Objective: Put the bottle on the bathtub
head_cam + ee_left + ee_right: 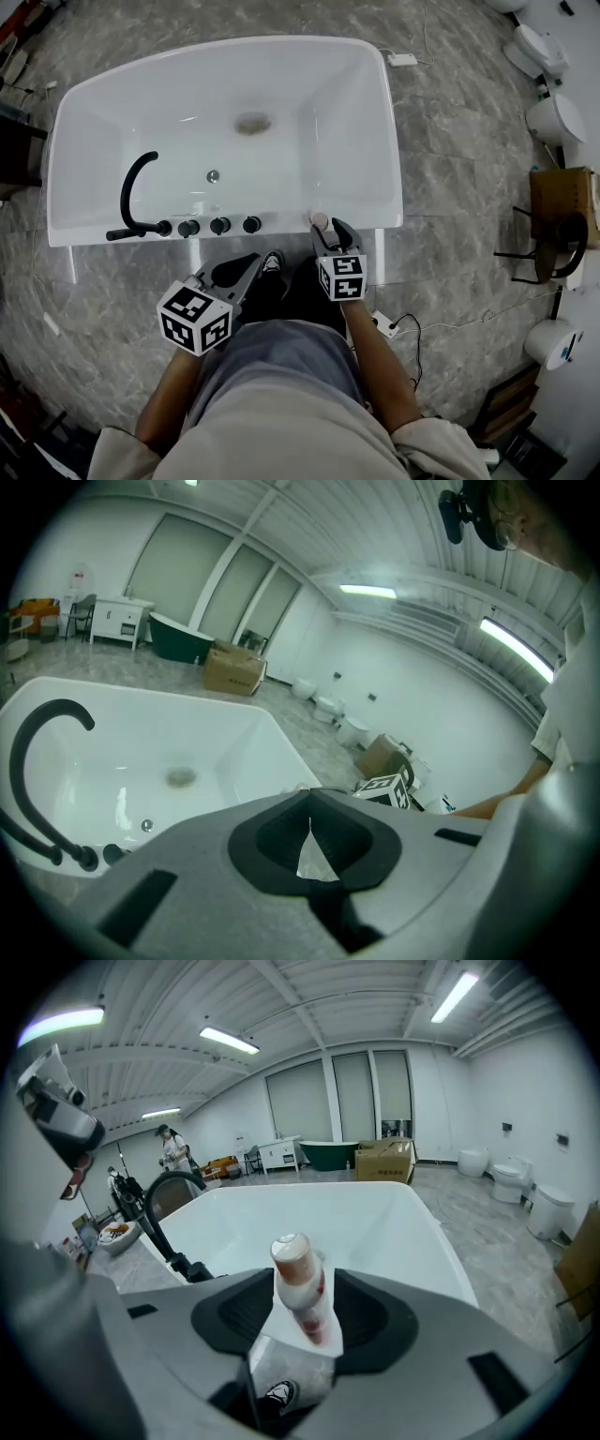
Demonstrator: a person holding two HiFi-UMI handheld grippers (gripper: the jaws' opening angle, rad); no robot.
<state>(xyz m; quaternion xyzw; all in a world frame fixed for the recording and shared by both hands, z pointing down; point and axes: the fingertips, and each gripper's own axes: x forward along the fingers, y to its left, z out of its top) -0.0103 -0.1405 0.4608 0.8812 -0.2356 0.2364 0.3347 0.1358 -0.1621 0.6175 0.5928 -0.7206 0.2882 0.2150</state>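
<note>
Gripping bottle (292, 1260) in my right hand-held gripper (302, 1302) at bathtub (356, 112) near rim; left hand-held gripper (310, 803) closed, empty.

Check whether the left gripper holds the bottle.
No, the left gripper has its jaws closed together on nothing; the bottle sits clamped between the jaws of the right gripper.

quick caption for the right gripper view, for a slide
Right gripper holding a small bottle at the near ledge of a white bathtub, black faucet to the left.
</note>
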